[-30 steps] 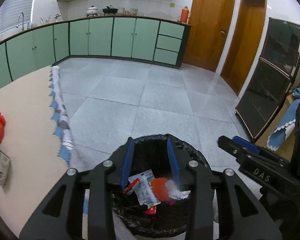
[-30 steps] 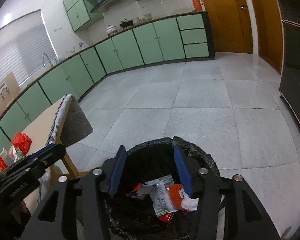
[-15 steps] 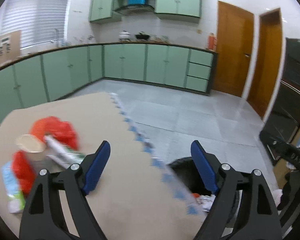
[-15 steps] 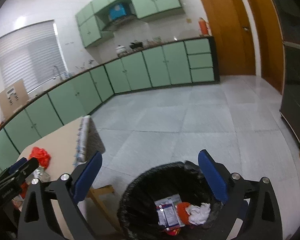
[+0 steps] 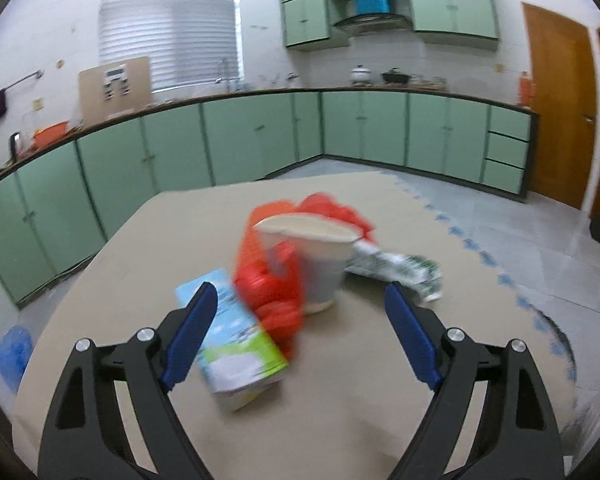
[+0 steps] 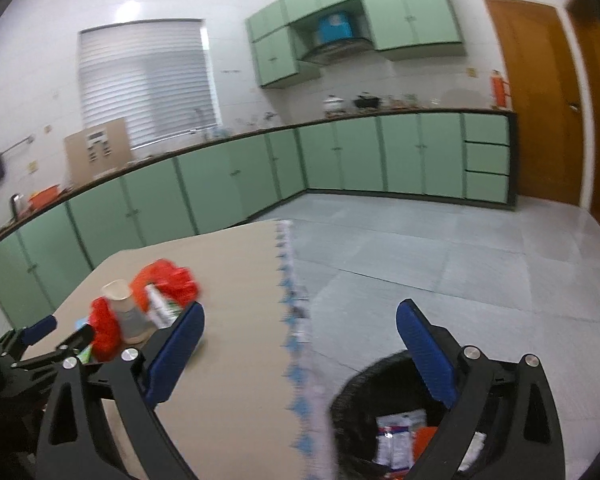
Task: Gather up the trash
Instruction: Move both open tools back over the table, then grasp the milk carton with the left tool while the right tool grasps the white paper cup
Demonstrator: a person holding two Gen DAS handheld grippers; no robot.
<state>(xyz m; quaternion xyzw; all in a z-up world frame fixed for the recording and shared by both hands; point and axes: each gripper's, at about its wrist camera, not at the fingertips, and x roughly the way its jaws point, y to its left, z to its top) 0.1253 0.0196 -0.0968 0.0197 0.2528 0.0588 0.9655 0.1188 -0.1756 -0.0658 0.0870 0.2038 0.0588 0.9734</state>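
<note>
On the tan table (image 5: 332, 412) lies a heap of trash: a blue-and-green carton (image 5: 236, 348) on its side, a red plastic bag (image 5: 272, 280), a white paper cup (image 5: 320, 264) and a green-and-white wrapper (image 5: 396, 268). My left gripper (image 5: 300, 300) hovers open just in front of the heap, nothing between its blue pads. In the right wrist view the same heap, with its red plastic bag (image 6: 168, 276) and white paper cup (image 6: 128, 312), sits at the left beside the left gripper (image 6: 60, 332). My right gripper (image 6: 300, 316) stands open and empty above the table edge and the black-lined trash bin (image 6: 364, 396), which holds wrappers.
The table's cloth edge with blue trim (image 6: 296, 340) runs between table and bin. Green cabinets (image 5: 260, 136) line the walls beyond a grey tiled floor (image 6: 440, 264). Wooden doors (image 5: 556, 112) stand at the right. A blue bag (image 5: 12, 348) lies on the floor at the left.
Both grippers opened wide over the bin, then swung left and up. The left now faces the trash heap on the table; the right has turned partly away from the bin.
</note>
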